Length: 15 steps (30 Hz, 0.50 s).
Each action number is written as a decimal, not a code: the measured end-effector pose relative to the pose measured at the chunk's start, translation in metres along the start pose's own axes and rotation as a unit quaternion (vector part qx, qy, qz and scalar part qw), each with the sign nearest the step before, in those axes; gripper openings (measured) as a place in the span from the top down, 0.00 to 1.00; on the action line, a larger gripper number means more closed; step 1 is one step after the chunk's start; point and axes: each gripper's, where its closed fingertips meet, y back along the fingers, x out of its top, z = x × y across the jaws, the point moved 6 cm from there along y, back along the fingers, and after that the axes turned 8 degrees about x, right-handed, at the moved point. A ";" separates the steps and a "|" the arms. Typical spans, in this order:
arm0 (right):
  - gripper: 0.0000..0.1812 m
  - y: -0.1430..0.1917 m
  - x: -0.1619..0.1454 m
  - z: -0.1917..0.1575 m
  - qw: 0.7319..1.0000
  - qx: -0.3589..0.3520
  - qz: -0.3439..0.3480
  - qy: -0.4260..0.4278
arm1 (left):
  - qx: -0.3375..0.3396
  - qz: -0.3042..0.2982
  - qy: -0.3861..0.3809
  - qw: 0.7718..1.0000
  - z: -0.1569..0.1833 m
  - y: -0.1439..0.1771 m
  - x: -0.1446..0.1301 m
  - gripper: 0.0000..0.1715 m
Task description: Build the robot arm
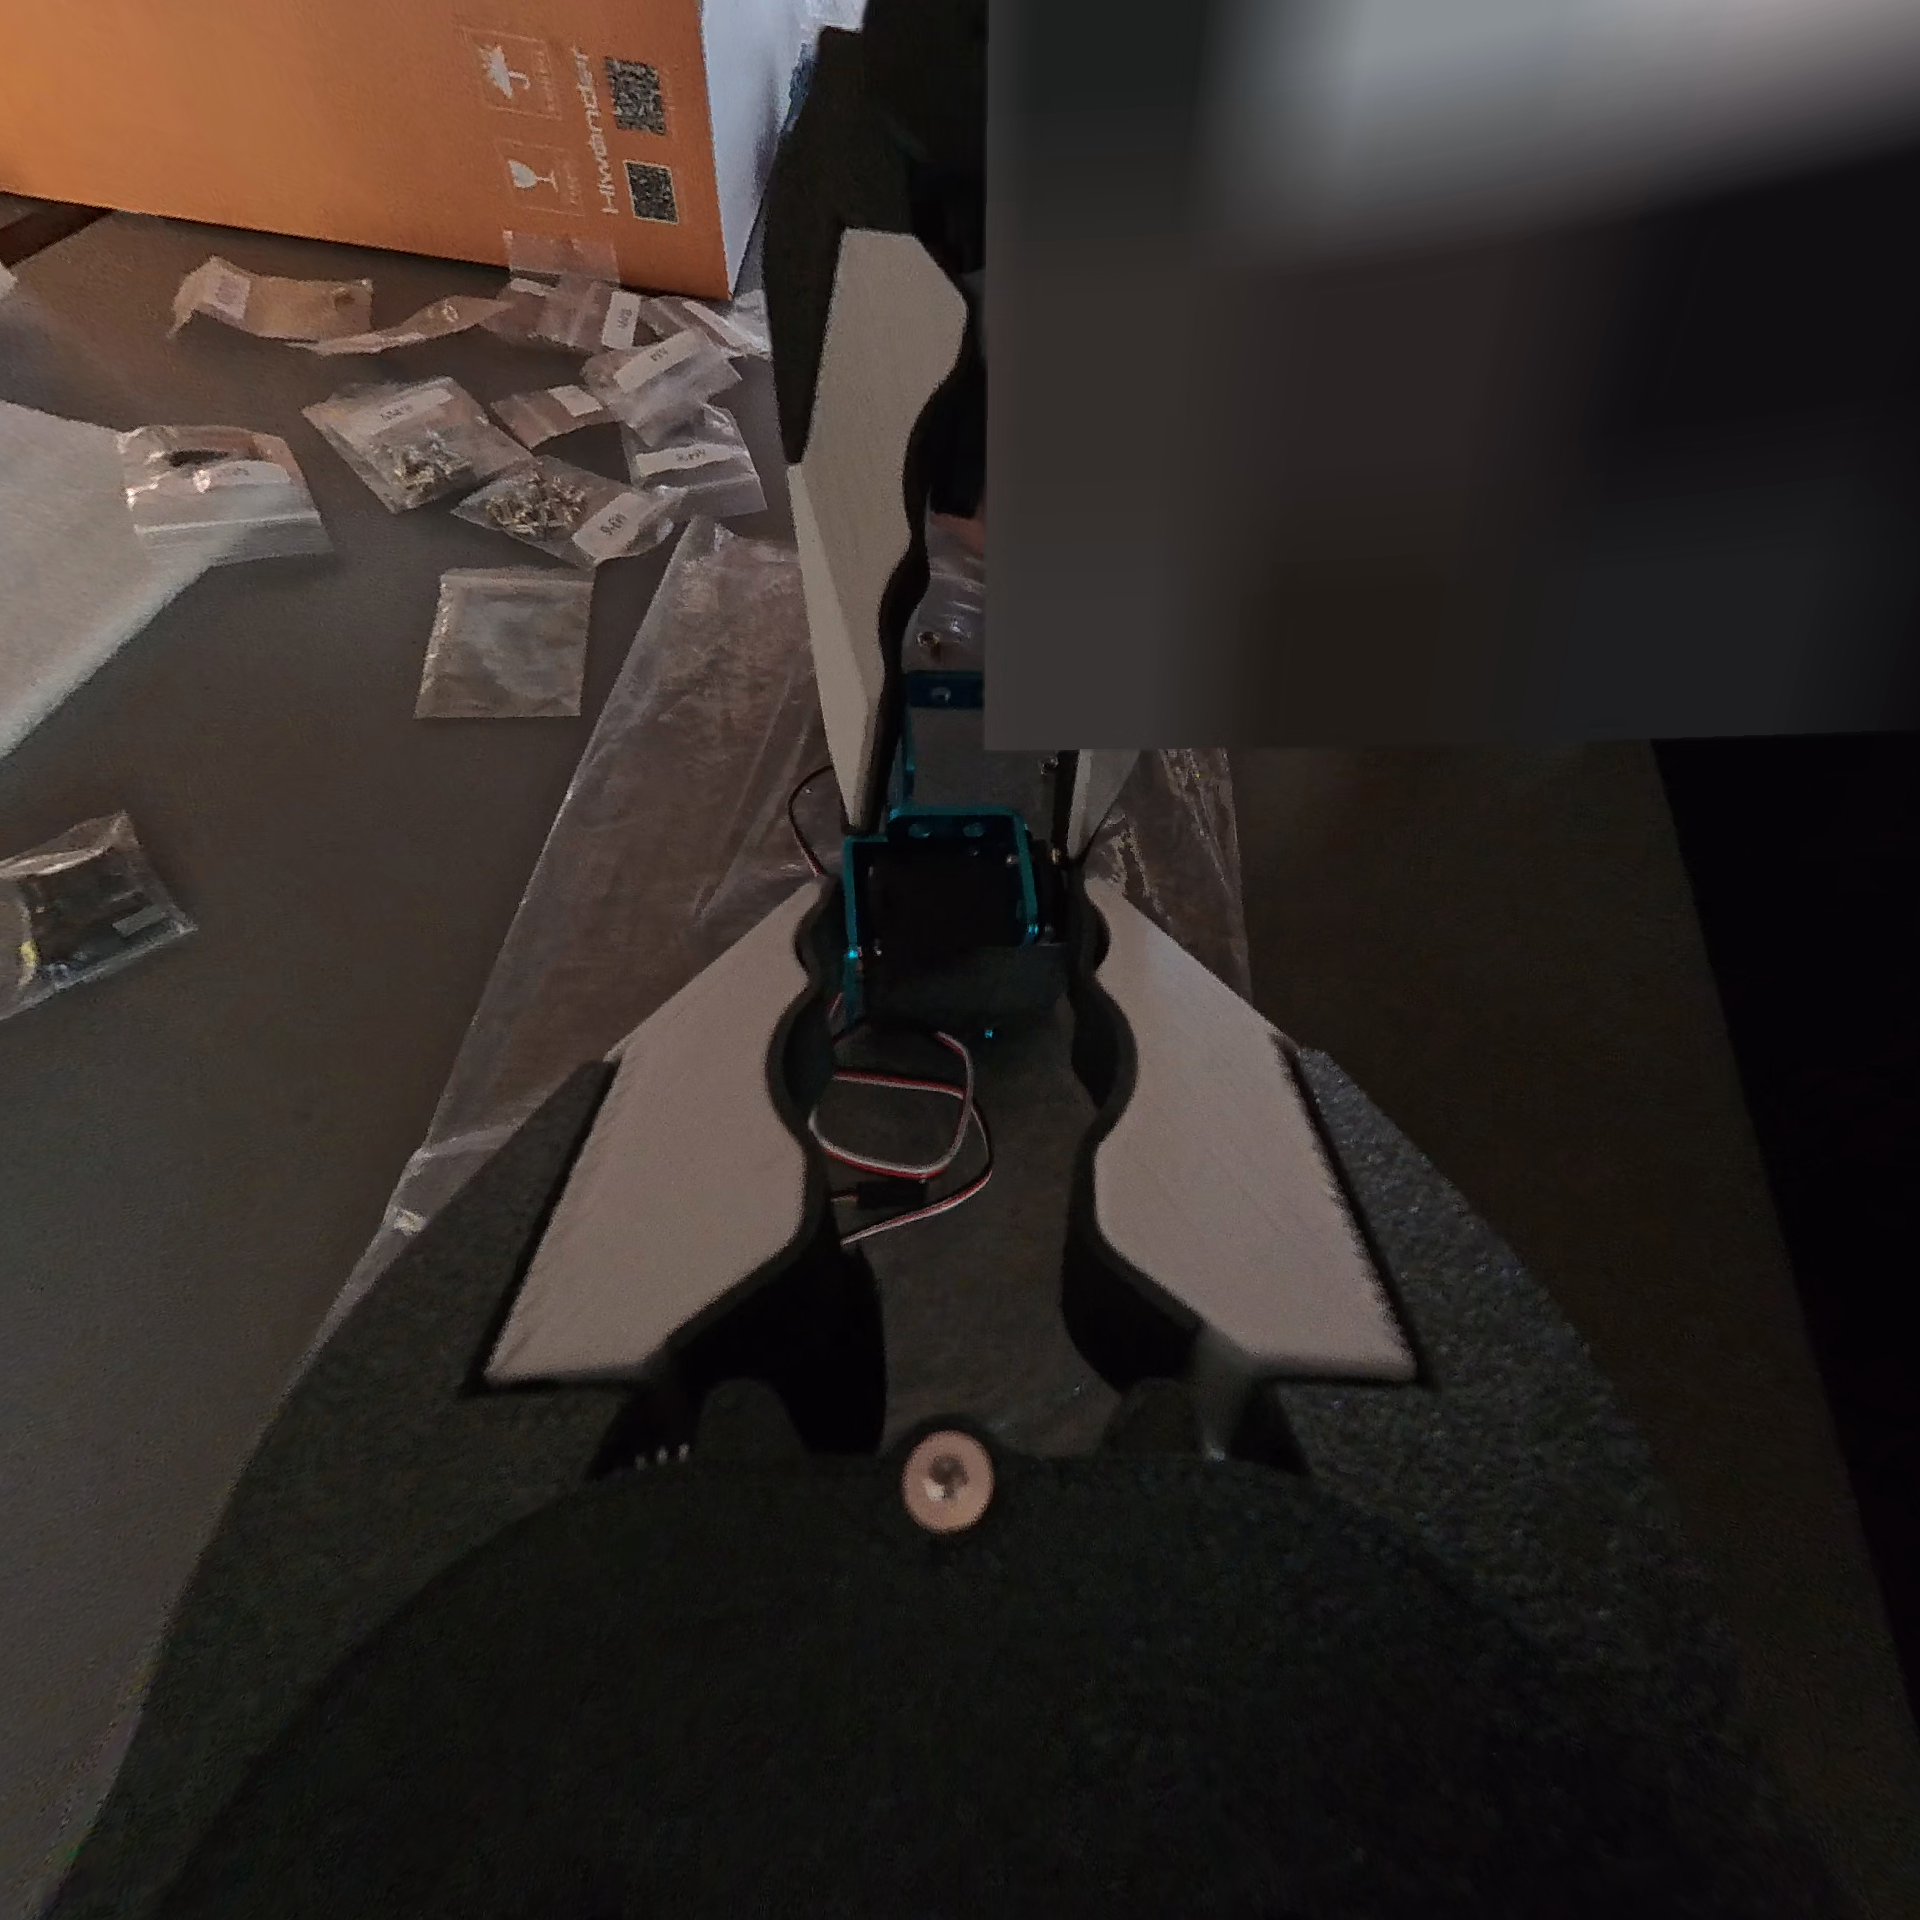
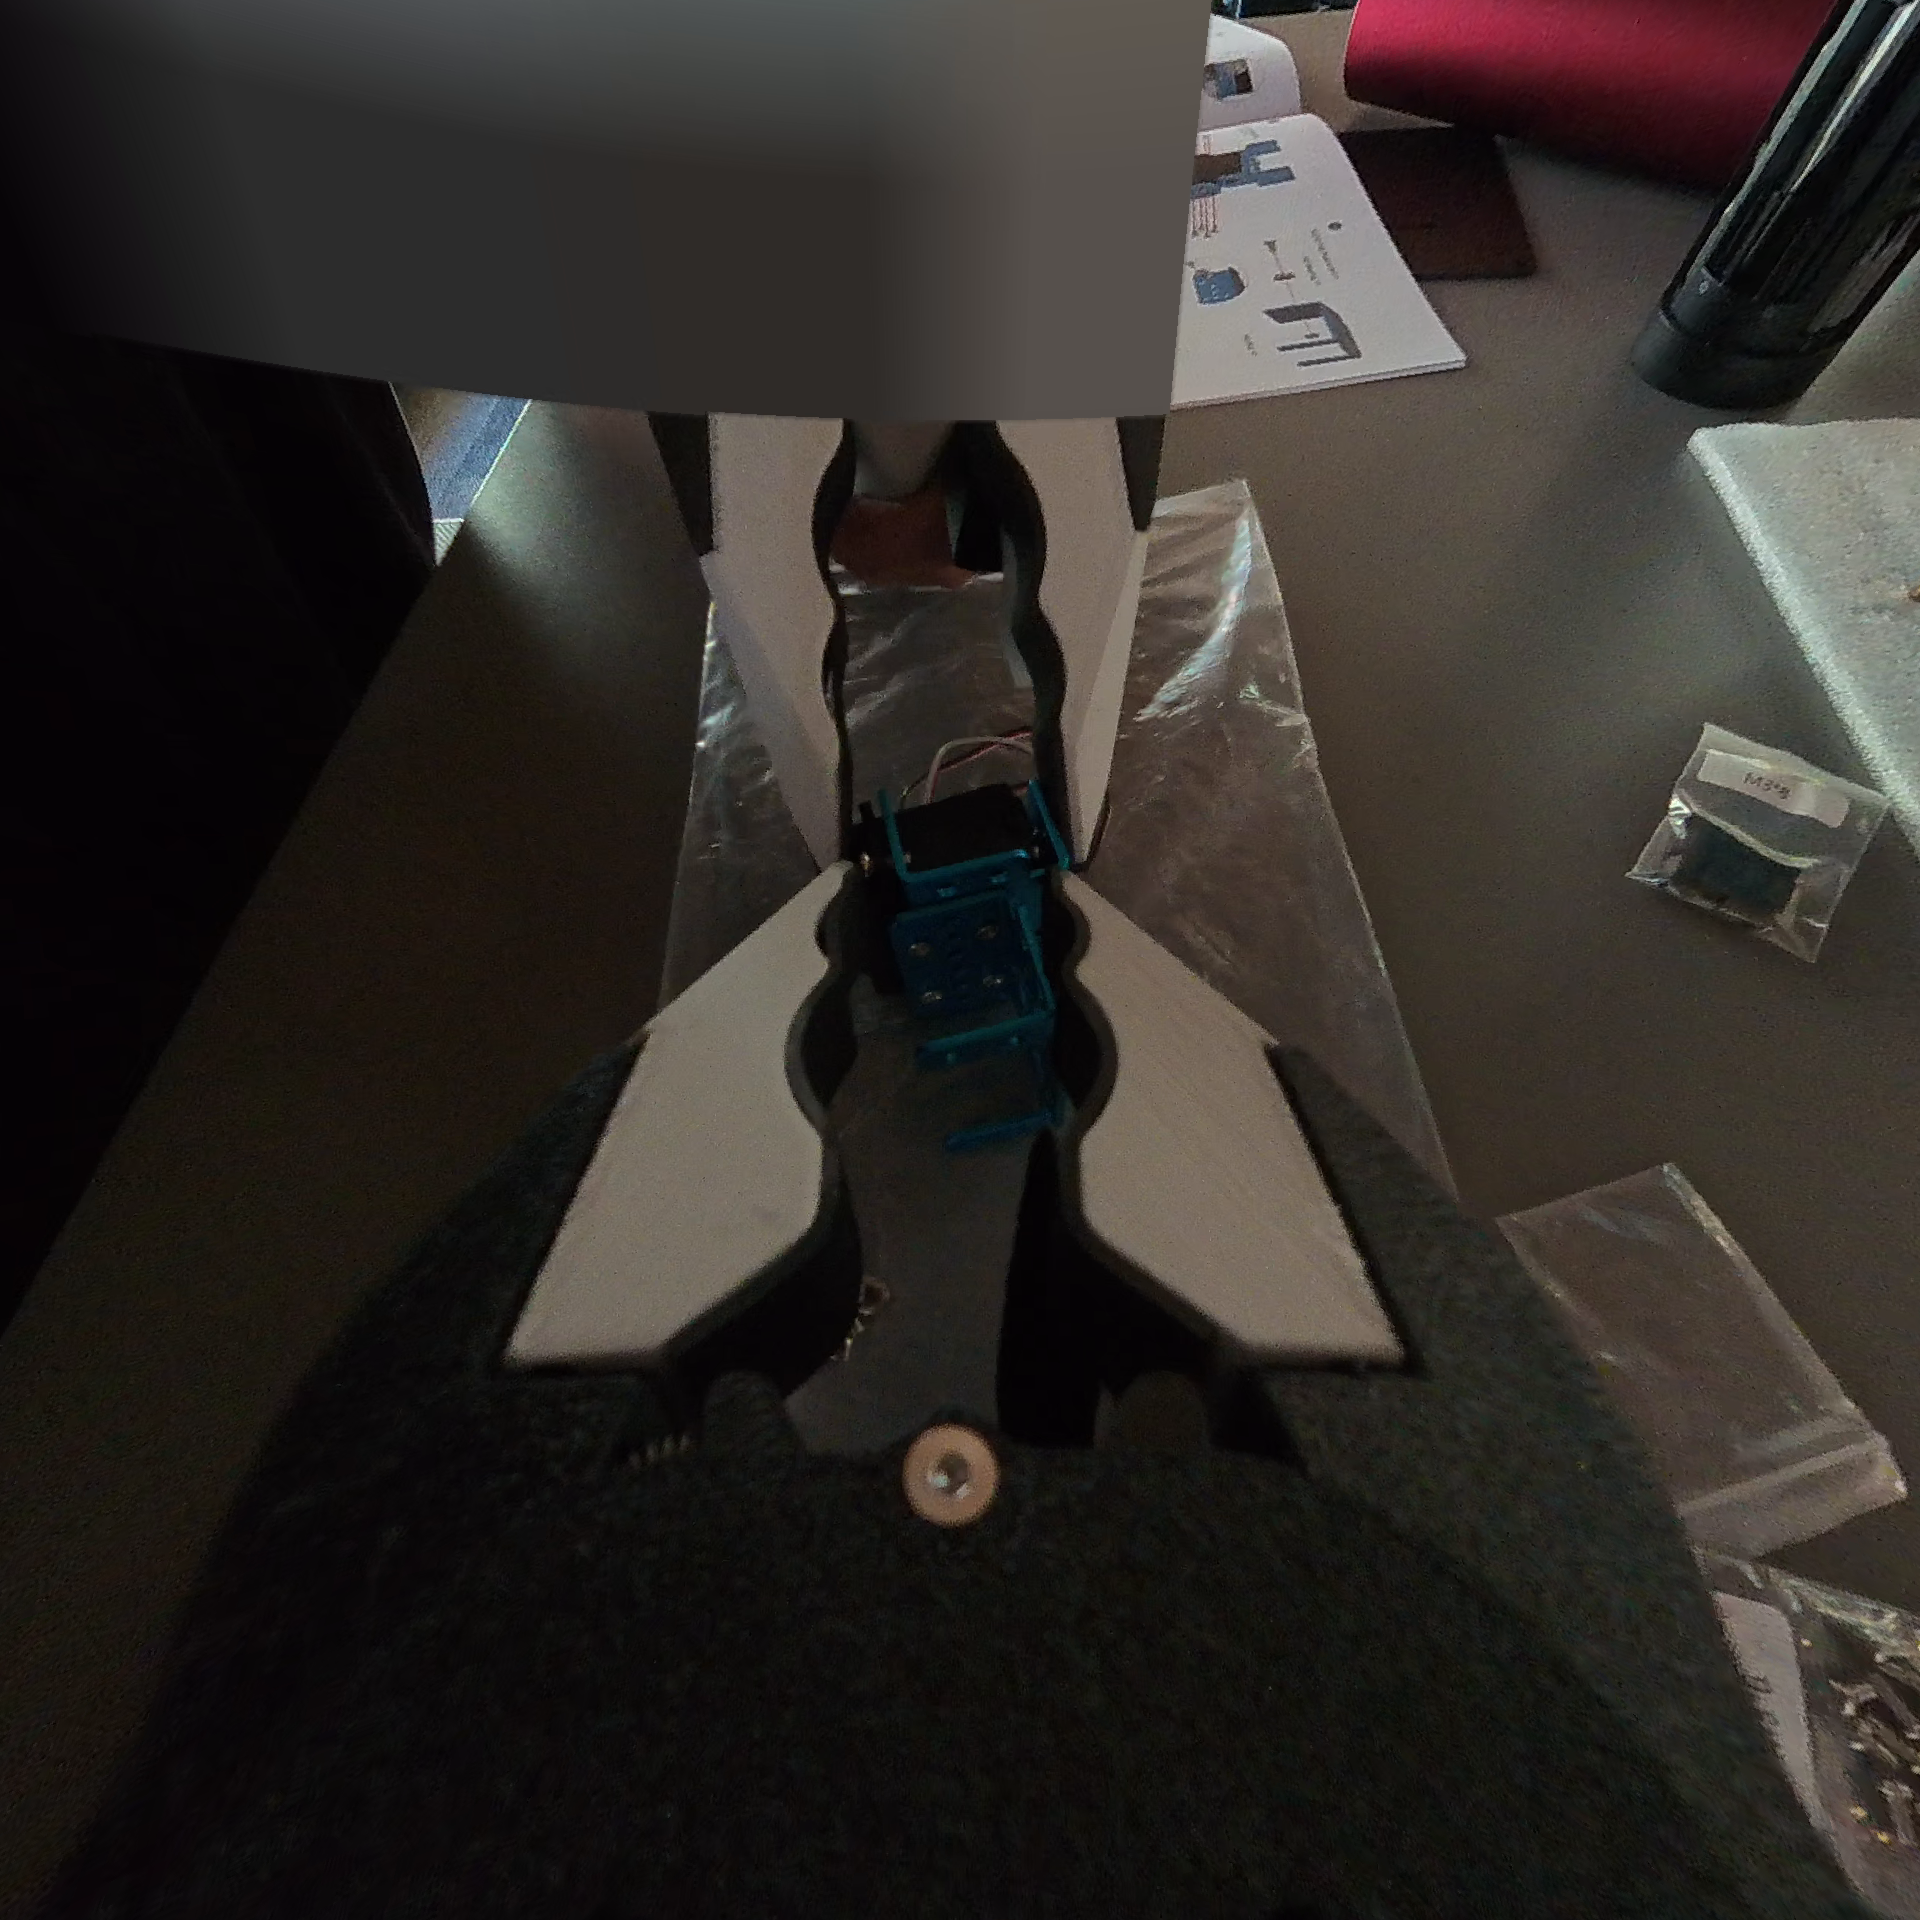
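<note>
The left gripper [image 1: 961, 920] and the right gripper [image 2: 956, 883] meet nose to nose just above the dark grey tabletop [image 2: 1455, 582]. Both are pinched on the same thing, a blue anodised metal bracket assembly with a black servo motor [image 2: 966, 945]. Each pair of white fingers is narrowed onto the flanks of that assembly, not spread. In the left wrist view the servo end sits between that gripper's tips. In the right wrist view the chain of perforated blue brackets runs back between that gripper's fingers, towards its camera. The assembly hangs over a crinkled clear plastic sheet [image 2: 1205, 727], and the red, white and black servo lead [image 1: 894, 1132] loops loosely beneath the left gripper. With two holds on one jointed piece, I judge that even, modest pressure suits best, with any motion shared between both sides so the brackets do not twist. The lead should stay free of the fingers. Small clear zip bags of screws [image 1: 520, 499] lie beside an orange cardboard box [image 1: 364, 114], well apart from the grippers. A white printed booklet [image 2: 1320, 260] lies further off.
</note>
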 end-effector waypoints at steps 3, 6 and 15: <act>0.82 0.000 -0.001 -0.001 1.000 -0.006 0.005 0.000 | 0.031 0.005 -0.036 0.999 0.002 0.005 0.003 0.75; 0.82 0.003 -0.001 0.000 1.000 -0.018 0.001 -0.005 | 0.066 0.021 -0.095 0.993 0.006 0.014 0.010 0.78; 0.81 0.000 0.001 -0.002 1.000 -0.020 -0.004 -0.004 | -0.002 -0.004 -0.044 0.999 0.014 0.007 0.005 0.95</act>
